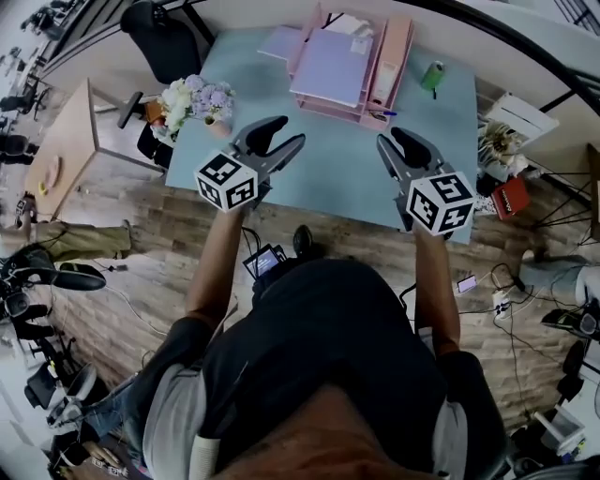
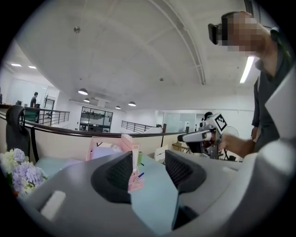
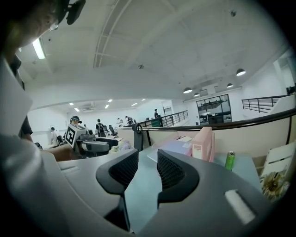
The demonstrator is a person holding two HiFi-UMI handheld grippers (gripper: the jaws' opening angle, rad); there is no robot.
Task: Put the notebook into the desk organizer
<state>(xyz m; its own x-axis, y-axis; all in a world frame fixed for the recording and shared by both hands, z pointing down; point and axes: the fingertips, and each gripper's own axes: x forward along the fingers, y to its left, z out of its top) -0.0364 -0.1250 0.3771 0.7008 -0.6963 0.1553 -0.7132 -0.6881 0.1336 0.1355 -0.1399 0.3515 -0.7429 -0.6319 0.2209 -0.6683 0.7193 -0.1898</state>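
One pink desk organizer [image 1: 328, 106] sits at the far side of the table [image 1: 328, 173]: a flat tray section, with an upright file box [image 1: 390, 56] on its right. Lavender notebook [image 1: 330, 66] lies flat on the tray, white papers [image 1: 352, 23] behind it. A second lavender cover [image 1: 278, 42] lies on the table just left of the organizer. Blue pen [image 1: 384, 113] is at the organizer's front corner. Left gripper [image 1: 285, 137] and right gripper [image 1: 394, 141] hover over the near table edge, well apart from the organizer. Both have jaws partly apart, nothing between the pads, touching nothing.
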